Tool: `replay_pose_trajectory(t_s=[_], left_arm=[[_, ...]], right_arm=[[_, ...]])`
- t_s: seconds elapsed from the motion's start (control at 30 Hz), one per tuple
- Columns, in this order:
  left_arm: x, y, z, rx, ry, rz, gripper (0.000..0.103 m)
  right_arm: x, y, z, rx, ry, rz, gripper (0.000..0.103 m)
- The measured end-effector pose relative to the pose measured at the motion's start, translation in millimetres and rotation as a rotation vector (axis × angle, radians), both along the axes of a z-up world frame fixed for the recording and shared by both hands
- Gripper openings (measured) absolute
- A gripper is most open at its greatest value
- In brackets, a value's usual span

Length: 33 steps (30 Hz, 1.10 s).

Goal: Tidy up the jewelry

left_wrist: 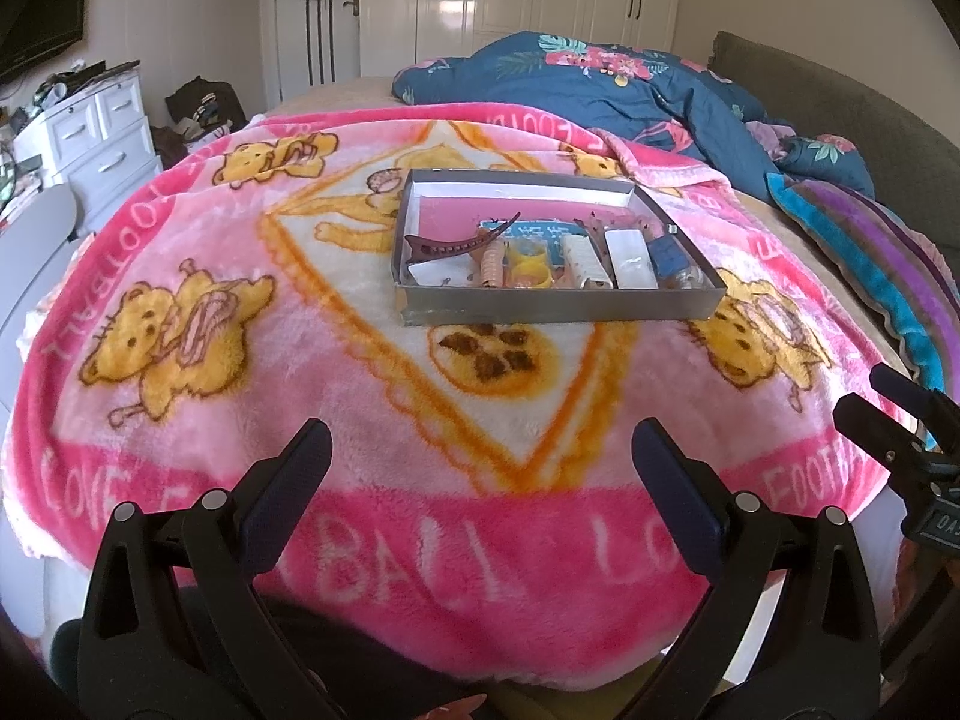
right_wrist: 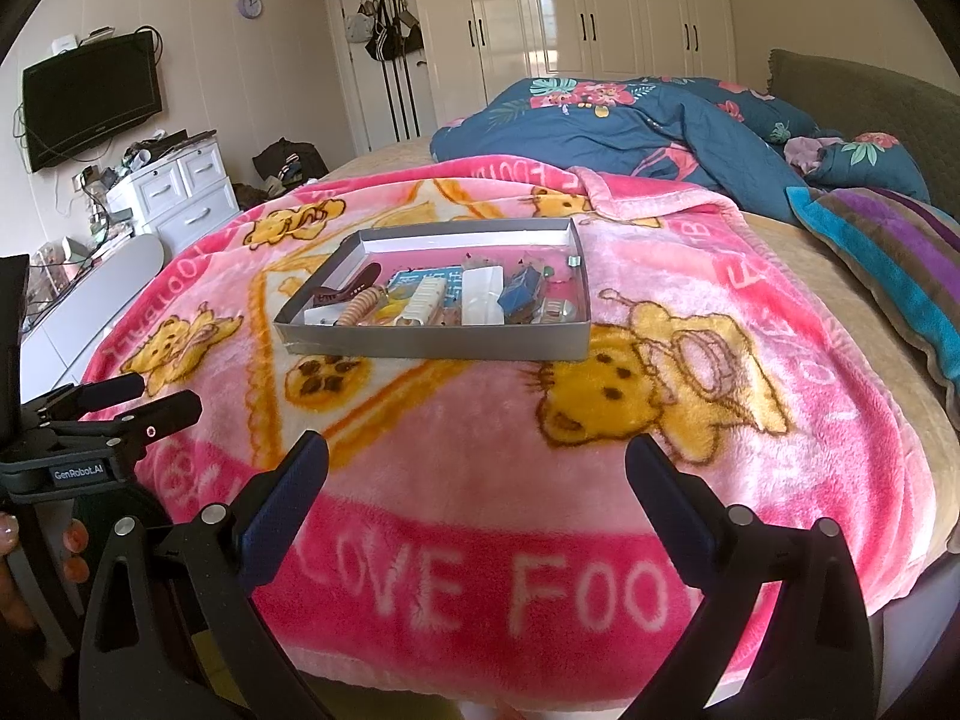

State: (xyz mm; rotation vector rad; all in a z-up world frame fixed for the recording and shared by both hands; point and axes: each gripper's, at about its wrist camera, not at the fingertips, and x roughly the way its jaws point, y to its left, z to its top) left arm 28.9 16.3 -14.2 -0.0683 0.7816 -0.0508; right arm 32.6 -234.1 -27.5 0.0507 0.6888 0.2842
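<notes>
Hidden or unclear: we cannot make out the small pieces at the right end of the tray (left_wrist: 558,307); a blue item (right_wrist: 517,294) and something clear beside it stay unidentifiable in both views. The near wall of the tray hides the lower edges of its contents.
Cut off: the bodies of both grippers run out of the bottom of the frames, and the holder's fingers (right_wrist: 75,540) show only as painted nails at the lower left of the right wrist view.
Writing: we read "GenRobot.AI" on the left gripper's body at the left edge of the right wrist view. The pink blanket (left_wrist: 180,420) carries "LOVE FOO" and "BALL" in white letters along its near border. A blue card (left_wrist: 543,234) in the tray has print we cannot read.
Left gripper (left_wrist: 480,468): spread wide and holding nothing, low in its frame over the blanket's near border, well apart from the tray.
Right gripper (right_wrist: 477,468): likewise spread wide, nothing between its fingers, low in its frame and short of the tray.
Tray: a shallow grey box in the middle of both frames, resting on the blanket over the bed.
Tray contents: a dark red hair claw (left_wrist: 447,243) leans at the left end, an orange ribbed clip (left_wrist: 492,264) just beside it, then yellow rings (left_wrist: 528,267), a white comb-like clip (left_wrist: 585,264) and a white bar (left_wrist: 630,261).
Background: a blue floral quilt (right_wrist: 630,120) lies heaped at the upper right.
</notes>
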Motion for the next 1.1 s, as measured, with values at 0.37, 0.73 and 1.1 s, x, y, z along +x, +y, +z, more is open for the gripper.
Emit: replay_pose_trajectory(t_s=[0.37, 0.73, 1.1], left_arm=[[-1, 5, 1, 0.01, 0.009, 0.001, 0.094], [-2, 15, 0, 0.004, 0.028, 0.006, 0.094], [65, 97, -18, -0.046, 0.125, 0.228, 0.094]], right_arm=[[-2, 1, 1, -0.001, 0.002, -0.003, 0.099], [5, -7, -1, 0.004, 0.013, -0.028, 0.099], [83, -62, -31, -0.047, 0.069, -0.238, 0.099]])
